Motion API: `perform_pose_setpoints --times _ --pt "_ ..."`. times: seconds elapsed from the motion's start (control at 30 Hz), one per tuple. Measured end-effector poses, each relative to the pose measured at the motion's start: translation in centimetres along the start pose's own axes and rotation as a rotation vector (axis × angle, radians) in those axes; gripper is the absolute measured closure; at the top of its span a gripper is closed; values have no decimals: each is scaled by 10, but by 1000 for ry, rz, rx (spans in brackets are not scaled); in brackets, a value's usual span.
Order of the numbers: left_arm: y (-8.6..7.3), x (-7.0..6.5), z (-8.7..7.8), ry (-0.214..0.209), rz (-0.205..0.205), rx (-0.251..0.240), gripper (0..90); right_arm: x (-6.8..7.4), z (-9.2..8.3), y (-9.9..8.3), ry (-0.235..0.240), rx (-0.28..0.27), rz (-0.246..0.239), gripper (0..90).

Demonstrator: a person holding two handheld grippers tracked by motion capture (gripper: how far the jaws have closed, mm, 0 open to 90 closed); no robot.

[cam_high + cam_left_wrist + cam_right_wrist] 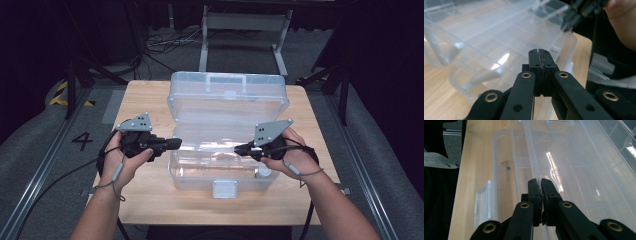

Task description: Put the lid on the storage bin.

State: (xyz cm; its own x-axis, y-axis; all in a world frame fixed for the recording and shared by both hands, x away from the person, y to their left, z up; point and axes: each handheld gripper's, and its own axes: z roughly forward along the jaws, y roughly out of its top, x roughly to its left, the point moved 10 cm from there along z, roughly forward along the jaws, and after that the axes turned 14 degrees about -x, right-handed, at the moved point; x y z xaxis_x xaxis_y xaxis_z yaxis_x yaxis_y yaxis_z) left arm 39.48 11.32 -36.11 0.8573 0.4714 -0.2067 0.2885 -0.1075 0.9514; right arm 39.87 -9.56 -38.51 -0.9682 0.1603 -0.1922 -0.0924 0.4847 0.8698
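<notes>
High view is showing a clear plastic box (222,170) sitting on the wooden bench (150,200), its white latch (224,188) facing the person and its see-through lid (227,97) standing open behind. Left gripper (175,144) and right gripper (240,148) are reaching in from either side, both with jaws clenched; the right one is pinching a thin clear edge (534,167) of the box, the left one nothing.

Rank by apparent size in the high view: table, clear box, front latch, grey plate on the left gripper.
1. Table
2. Clear box, lid open
3. Grey plate on the left gripper
4. Front latch
Plate and latch look close; the plate sits nearer the camera, so that order is unsure.
</notes>
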Motion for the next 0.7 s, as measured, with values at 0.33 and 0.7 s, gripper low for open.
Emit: perform_pose_setpoints --times 0.33,0.7 --pt "15 16 4 102 -5 -86 900 6 0 -3 -13 -2 5 861" --pt "17 20 5 151 9 -105 900 19 -2 0 -26 -16 -14 882"
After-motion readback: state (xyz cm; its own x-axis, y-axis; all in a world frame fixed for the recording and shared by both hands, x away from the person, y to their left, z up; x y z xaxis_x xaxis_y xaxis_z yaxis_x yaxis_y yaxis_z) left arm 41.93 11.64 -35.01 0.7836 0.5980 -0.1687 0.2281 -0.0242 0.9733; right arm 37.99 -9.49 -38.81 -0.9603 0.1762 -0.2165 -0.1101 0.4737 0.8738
